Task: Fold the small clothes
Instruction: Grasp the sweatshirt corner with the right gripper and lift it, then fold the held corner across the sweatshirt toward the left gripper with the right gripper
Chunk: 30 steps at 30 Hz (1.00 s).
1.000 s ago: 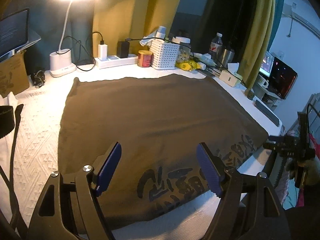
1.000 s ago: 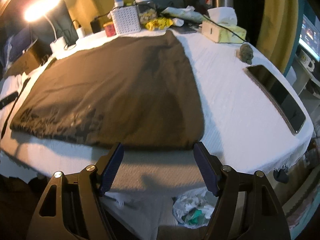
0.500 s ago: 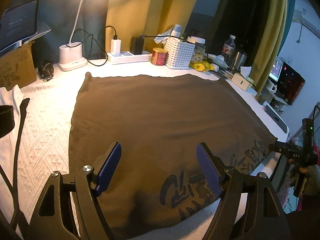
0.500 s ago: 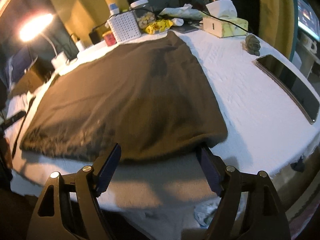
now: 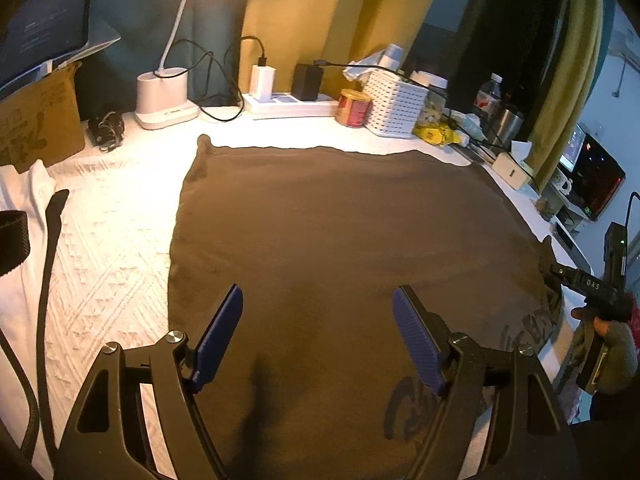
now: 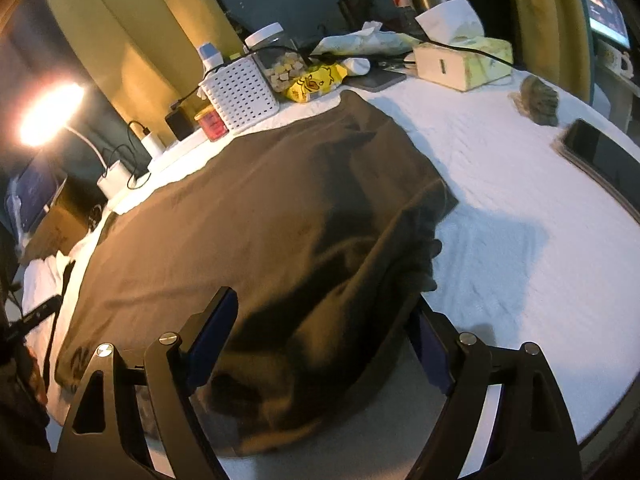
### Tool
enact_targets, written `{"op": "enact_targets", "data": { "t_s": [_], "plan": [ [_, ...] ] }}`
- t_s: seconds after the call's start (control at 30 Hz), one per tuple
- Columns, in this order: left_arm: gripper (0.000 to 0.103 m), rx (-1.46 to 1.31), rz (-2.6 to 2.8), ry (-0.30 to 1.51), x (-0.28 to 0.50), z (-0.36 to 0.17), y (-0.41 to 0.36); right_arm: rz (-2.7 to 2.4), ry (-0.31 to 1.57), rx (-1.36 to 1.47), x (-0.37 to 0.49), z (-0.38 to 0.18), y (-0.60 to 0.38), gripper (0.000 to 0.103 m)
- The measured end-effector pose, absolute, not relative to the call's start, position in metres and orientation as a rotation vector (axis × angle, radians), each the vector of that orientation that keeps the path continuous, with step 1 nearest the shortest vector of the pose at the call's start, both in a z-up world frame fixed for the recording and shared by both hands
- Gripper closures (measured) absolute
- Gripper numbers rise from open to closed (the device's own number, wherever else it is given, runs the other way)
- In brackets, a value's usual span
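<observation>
1 brown garment covers white tablecloth.

white basket, red tin, tissue box, lamp base

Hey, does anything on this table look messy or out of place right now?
Yes. The brown garment lies mostly flat, but its near right corner is bunched into ridges and folds beside the right gripper instead of lying smooth. Nothing looks spilled or damaged.
</observation>
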<state>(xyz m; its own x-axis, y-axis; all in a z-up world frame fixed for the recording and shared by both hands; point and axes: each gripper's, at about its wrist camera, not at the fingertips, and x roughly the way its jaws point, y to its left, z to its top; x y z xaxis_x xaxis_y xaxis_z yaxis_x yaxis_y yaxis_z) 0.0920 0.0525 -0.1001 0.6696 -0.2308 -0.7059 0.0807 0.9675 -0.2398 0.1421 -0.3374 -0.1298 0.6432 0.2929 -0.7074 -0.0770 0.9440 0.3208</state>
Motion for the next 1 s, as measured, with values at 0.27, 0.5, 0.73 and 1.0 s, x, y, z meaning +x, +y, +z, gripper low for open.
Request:
{"op": "enact_targets", "data": {
  "t_s": [0.27,0.5,0.73,1.0],
  "plan": [
    [0.026,-0.206,-0.163,0.841,0.109,-0.105,0.071,0.221,0.863,0.265,0.179,-0.131,-0.324,0.018],
    [0.026,-0.215,-0.17,0.85,0.12,-0.111,0.079,0.263,0.886,0.116,0.202,-0.134,-0.299,0.02],
    [0.026,-0.21,-0.202,0.862,0.123,-0.116,0.08,0.206,0.884,-0.003,0.205,-0.137,-0.287,0.065],
    [0.026,-0.201,-0.209,0.84,0.119,-0.11,0.091,0.237,0.866,0.068,0.207,-0.13,-0.288,0.086]
  ]
}}
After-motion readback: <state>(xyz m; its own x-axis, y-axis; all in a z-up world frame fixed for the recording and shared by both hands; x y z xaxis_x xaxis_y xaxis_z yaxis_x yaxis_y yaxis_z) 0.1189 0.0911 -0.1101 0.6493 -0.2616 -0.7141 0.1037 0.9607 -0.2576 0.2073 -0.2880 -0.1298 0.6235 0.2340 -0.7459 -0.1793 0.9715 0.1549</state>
